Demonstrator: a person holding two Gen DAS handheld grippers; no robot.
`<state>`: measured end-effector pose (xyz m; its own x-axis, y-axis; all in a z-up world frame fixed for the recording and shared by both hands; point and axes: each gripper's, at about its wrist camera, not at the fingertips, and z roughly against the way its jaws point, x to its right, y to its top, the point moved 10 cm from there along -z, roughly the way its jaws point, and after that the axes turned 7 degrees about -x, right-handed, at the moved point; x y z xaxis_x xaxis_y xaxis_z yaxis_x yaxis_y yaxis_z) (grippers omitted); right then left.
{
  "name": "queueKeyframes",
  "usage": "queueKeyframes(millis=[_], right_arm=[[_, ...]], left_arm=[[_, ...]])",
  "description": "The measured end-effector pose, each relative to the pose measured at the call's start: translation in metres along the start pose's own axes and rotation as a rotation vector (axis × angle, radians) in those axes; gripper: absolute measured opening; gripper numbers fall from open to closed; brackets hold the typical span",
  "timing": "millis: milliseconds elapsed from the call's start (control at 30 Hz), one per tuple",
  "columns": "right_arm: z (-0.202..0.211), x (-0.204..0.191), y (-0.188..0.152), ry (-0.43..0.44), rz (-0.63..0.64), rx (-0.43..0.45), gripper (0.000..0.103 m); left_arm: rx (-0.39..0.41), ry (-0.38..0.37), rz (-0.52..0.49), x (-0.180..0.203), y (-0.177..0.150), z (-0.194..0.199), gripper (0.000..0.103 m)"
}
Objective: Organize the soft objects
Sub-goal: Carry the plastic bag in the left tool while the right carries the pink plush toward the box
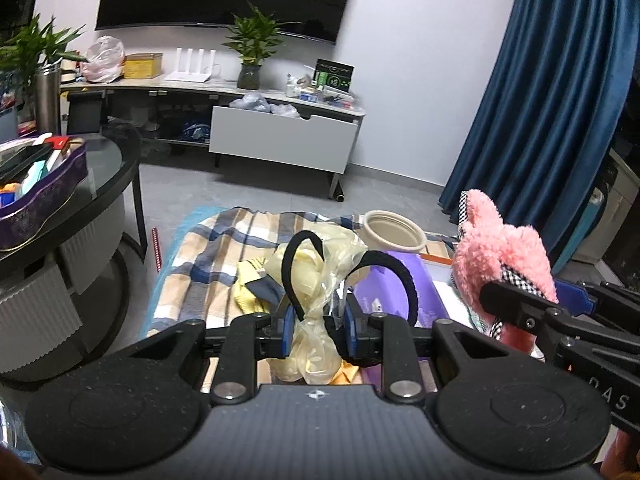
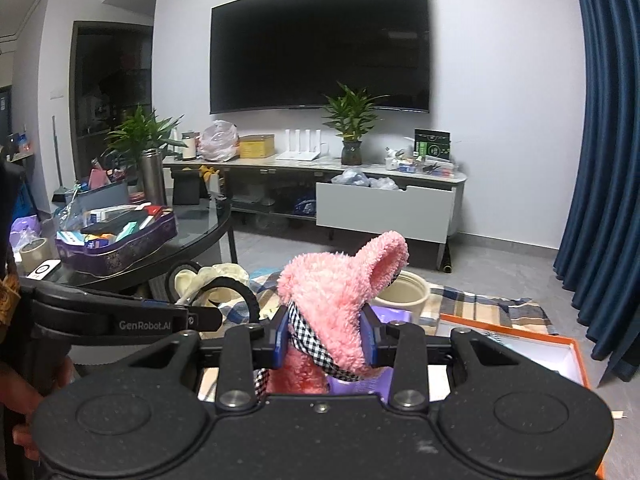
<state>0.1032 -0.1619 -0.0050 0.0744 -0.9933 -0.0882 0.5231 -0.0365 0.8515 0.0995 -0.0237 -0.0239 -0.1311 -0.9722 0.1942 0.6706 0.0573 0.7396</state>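
Item, 12 o'clock of left view: left gripper [image 1: 316,330], jaws pinched nearly together on a clear bag of cream soft goods [image 1: 316,344] with black hoop handles; light, limp, slippery film, best taken at its gathered neck. Item, 3 o'clock: right gripper [image 2: 326,338], clamped on a pink fleece slipper [image 2: 340,300]; light, squashy, grips well mid-body. Both held above the plaid cloth [image 1: 208,264]

Both wrist cameras face the television [image 2: 320,44] wall, sharing it.
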Motion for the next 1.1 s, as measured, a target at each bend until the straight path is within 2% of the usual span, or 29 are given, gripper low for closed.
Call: queueKeyframes(millis=[1100], right_arm=[[0.042, 0.084, -0.019, -0.142, -0.112, 0.035, 0.044]], left_arm=[[-0.030, -0.138, -0.147, 0.089, -0.010, -0.019, 0.026]])
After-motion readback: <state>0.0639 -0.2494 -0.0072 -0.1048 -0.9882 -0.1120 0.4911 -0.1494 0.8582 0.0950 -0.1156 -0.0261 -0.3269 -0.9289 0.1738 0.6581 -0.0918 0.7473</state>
